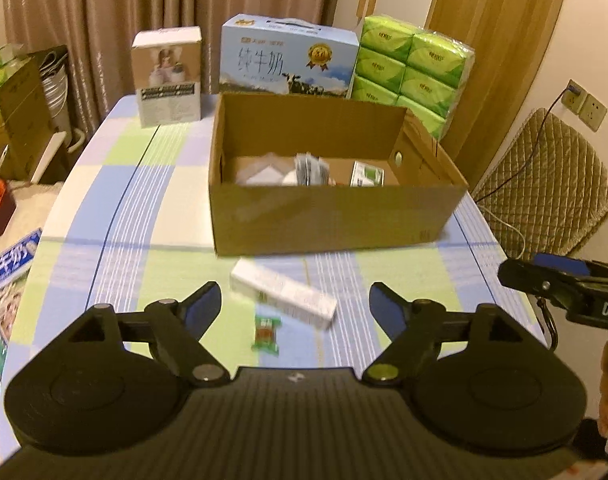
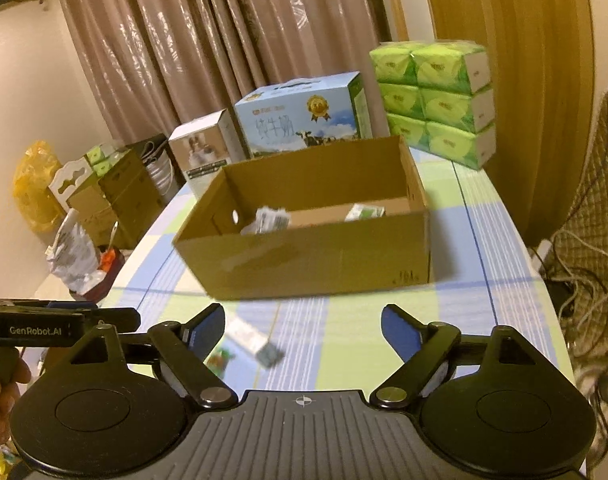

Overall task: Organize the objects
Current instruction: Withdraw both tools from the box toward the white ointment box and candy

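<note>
An open cardboard box (image 1: 332, 216) (image 2: 316, 264) stands on the checked tablecloth, with a few small packets lying inside. In front of it lie a long white box (image 1: 284, 294) (image 2: 248, 338) and a small green-and-red sachet (image 1: 266, 330) (image 2: 221, 359). My left gripper (image 1: 294, 304) hovers open above these two, nothing between its fingers. My right gripper (image 2: 304, 324) is open and empty too, to the right of them; its side shows in the left wrist view (image 1: 564, 284).
Behind the cardboard box stand a white-and-brown carton (image 1: 168, 76), a blue milk carton (image 1: 290, 62) and a pack of green tissues (image 1: 412, 68). A padded chair (image 1: 544, 176) with cables is at the right. Boxes and bags crowd the floor at the left (image 2: 104, 196).
</note>
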The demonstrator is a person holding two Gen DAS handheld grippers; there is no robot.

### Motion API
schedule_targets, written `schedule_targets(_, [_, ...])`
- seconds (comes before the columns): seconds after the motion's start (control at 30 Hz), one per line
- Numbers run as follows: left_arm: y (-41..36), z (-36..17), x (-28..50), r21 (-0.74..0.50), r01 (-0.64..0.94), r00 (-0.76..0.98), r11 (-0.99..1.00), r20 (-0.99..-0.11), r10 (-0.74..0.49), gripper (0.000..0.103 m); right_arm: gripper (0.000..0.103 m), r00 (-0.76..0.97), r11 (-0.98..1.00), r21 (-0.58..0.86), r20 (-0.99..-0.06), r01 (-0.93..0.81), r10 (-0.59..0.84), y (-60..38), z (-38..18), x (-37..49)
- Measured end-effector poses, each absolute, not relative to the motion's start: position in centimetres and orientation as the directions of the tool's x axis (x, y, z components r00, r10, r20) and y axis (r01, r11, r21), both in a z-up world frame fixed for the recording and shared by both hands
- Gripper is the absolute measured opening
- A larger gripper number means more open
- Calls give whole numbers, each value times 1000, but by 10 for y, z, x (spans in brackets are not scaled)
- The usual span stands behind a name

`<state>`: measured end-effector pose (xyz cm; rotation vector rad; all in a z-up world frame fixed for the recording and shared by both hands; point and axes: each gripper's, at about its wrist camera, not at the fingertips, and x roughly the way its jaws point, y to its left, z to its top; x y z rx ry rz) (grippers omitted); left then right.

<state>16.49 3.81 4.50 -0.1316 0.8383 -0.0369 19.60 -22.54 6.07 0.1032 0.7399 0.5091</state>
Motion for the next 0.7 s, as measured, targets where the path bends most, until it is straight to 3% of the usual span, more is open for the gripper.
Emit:
schedule_targets(0.37, [48,38,98,-107,-77,676,991,-736,-27,101,94,612,880,251,-642,-402,462,-236,45,123])
schedule_targets(0.7, [50,20,67,-67,-94,653,993,-757,11,102,95,575,880,255,-678,-400,458,-237,25,99])
